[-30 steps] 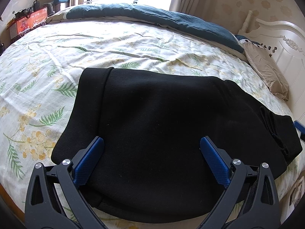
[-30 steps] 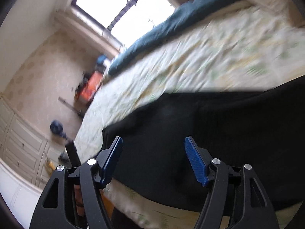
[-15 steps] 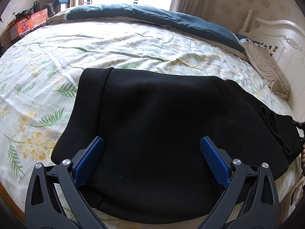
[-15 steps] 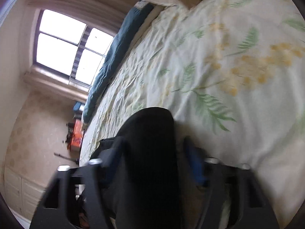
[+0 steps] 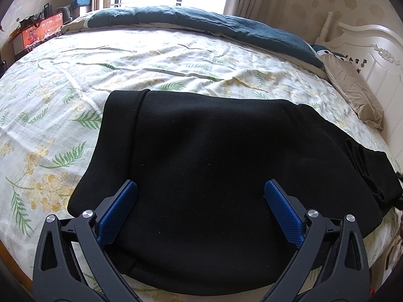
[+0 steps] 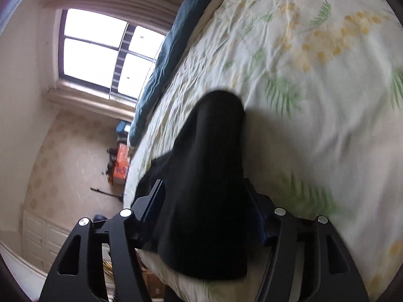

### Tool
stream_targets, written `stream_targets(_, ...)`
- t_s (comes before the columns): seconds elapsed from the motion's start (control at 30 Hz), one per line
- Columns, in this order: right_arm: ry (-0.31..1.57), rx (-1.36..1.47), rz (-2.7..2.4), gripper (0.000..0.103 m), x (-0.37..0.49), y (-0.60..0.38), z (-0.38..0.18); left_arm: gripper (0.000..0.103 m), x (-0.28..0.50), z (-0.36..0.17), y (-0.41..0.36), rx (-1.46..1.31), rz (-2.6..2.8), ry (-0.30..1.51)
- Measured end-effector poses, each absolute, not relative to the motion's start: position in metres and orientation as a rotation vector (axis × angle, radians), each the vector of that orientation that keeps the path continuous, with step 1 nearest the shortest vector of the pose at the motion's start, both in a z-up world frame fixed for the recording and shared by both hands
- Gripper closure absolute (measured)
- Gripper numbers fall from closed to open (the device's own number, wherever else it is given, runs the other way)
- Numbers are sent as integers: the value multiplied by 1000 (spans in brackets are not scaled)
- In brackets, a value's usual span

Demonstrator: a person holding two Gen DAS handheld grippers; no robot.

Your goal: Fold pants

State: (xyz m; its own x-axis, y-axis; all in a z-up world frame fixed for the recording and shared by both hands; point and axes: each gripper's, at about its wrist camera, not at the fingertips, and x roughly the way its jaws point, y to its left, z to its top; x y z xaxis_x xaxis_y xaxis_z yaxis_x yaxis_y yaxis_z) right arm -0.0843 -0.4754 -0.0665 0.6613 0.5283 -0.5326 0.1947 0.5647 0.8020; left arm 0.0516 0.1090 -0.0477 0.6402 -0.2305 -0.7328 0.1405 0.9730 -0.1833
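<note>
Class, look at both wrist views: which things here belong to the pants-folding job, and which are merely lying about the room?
Belong to the job:
black pants
right gripper, jaws opening with pants fabric between them
left gripper, open above the pants
floral bed sheet, the work surface

Just lying about:
blue quilt
beige pillow
orange box
</note>
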Motion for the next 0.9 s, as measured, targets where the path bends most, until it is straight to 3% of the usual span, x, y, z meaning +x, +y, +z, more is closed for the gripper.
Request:
stream_targets(0.03,876,931,209,60,-85,-469,-66,2,52,-48,109,-113,-211,851)
stream_targets(0.1,909,877,184,76,-83,-466,-69,2,51,-47,109,-114,-211,852)
stream_targets(0.13,908,889,184,82,-82,-469,-68,2,52,-47,109,-114,-211,853)
stream_targets(0.2,908,862,167,84,-81,-477,-60,3,50,-47,108,-112,-210,856)
stream_targets(0.33,909,760,162,85,-71,-482,-34,3,54,-46,107,-105,-218,863)
stream_targets(0.47,983,662,109,85,-65,-474,-53,3,54,-48,105,-94,-217,849)
stream_targets(0.6,937,776,135,83,-76,-486,-67,2,54,-48,105,-91,-218,845)
stream_targets(0.8,903,739,46,66,-92,-489,-49,2,48,-49,104,-88,-226,840)
stream_targets(0.9,818,645,-96,65,-103,-487,-21,2,45,-49,104,-87,-223,829)
